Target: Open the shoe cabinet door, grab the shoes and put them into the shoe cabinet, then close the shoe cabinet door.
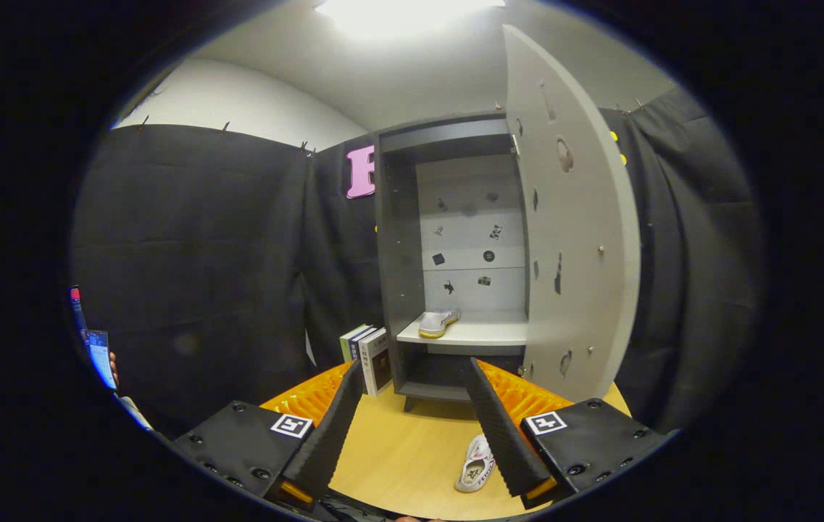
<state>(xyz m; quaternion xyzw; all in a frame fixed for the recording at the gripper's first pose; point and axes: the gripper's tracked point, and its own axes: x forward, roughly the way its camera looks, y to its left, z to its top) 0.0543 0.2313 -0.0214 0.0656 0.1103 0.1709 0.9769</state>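
While the black ridged gripper (415, 380) gapes wide and empty, one white sneaker (438, 322) sits on the open grey cabinet's (398, 275) shelf; a second white sneaker (476, 465), on the wooden floor (397, 449), is partly hidden by the right finger (502, 428).

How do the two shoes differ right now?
The shelf shoe sits inside the open cabinet, sole down; the table shoe lies on the table by the right finger, opening facing up. The shelf shoe lies far beyond the open, empty gripper; the table shoe lies close. Both look white.

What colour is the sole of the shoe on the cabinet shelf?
Yellow, under a white upper; the shoe shows best in the gripper view.
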